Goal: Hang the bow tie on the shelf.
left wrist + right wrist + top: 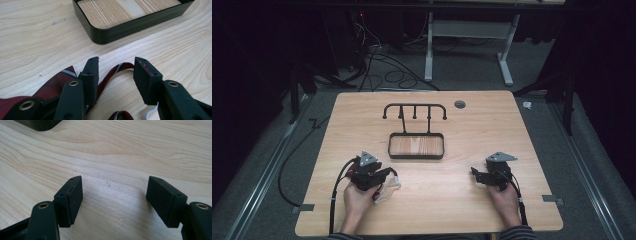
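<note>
Your left gripper [116,75] is over the necktie [53,82], a dark red striped one lying crumpled near the desk's [472,200] front-left corner, just short of the black tray [130,27] at the desk's middle; its jaws stand partly apart with the narrow end of the tie running between them, and the pads are not pressing on it yet. Set the jaws squarely across that strip before you shut them, so the fabric sits flat on the pads rather than bunched at one tip; the cloth is thin and likely slippery, so a bite deep in the pads should hold better than one at the tips. Keep the jaws low to the desk without scraping the wood. Lift slowly, since the broad end trails under the gripper and could drag or snag. Your right gripper [113,195] rests near the desk's front-right corner with its jaws wide and nothing between them; keep it ready to catch the loose end, probably for the hooked rack [415,111] behind the tray.
</note>
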